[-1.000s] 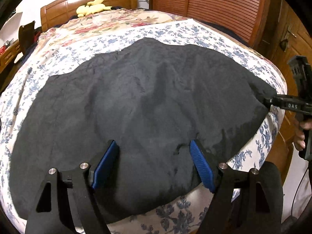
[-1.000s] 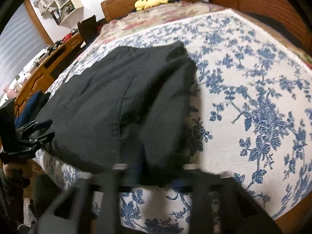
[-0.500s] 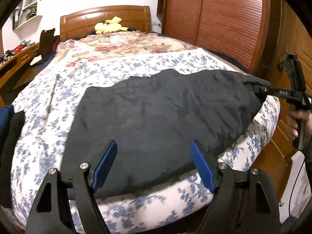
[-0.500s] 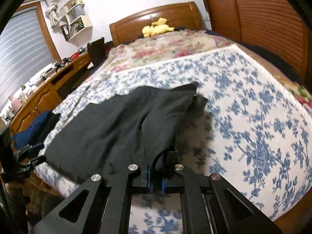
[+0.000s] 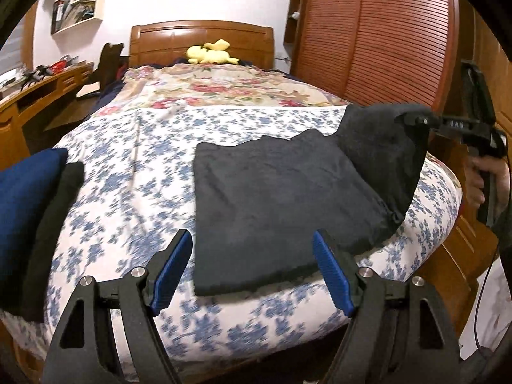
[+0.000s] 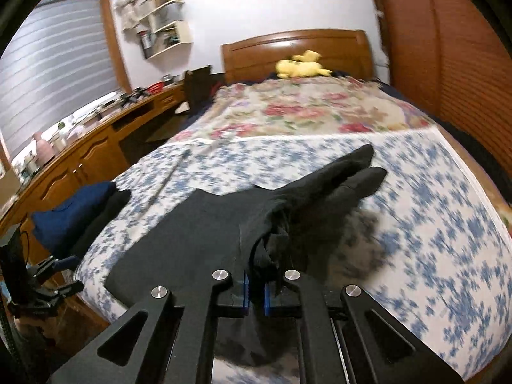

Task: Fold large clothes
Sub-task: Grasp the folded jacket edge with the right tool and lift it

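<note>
Black garment lies on the blue-flowered bedspread near the foot of the bed, most of it flat in a rough rectangle, while its right-hand side is lifted off the covers and hangs in a drooping fold. That raised edge is pinched in the right gripper, whose blue pads are closed with bunched cloth between them; how much cloth sits inside the pinch is hidden by the folds. From the left wrist view the same gripper shows at the right edge of the frame, with the hand on it partly cut off.

The left gripper hovers above the near edge of the garment, its jaws wide apart and holding nothing. Whether its fingertips touch the cloth cannot be told. In the right wrist view it appears only as a dark shape at the far left, low beside the bed, and is hard to make out.

A dark blue and black pile of clothes sits at the left edge of the bed, partly cut off. A yellow plush toy lies by the wooden headboard. The bedspread pattern is smeared by blur in both views.
</note>
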{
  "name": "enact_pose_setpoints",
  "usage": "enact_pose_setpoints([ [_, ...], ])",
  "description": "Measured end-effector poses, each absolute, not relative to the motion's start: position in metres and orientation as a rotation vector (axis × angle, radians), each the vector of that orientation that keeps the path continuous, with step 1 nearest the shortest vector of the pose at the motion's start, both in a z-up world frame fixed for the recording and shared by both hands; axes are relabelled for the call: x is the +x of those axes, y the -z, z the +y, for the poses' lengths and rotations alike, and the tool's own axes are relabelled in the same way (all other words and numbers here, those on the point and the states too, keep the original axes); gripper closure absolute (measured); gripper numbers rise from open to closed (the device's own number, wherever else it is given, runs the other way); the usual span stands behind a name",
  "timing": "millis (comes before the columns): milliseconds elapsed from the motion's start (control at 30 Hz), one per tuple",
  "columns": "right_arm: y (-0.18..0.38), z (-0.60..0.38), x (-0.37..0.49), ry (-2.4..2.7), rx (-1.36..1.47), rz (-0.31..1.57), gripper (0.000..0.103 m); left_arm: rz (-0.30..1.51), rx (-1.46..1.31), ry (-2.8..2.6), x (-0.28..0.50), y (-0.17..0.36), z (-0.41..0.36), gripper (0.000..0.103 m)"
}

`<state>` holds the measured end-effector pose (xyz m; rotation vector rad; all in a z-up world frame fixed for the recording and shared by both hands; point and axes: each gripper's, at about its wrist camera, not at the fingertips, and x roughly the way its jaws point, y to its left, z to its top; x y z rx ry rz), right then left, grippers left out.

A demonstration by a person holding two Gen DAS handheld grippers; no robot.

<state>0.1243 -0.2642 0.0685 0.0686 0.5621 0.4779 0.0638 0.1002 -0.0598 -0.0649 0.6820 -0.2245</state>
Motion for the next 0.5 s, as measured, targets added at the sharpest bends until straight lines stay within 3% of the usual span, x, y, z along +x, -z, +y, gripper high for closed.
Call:
enact_pose_setpoints([
  [300,-0.090,-0.141,0.137,-0.717,-0.036,0.513,0.098,0.695,-0.082,0.125,0.040,0.062,0.147,0.025],
  [500,-0.039,-0.067,0.142,-0.834,-0.099,0.641,0.096,0.706,-0.110,0.056,0.030,0.069,0.171,0.025],
])
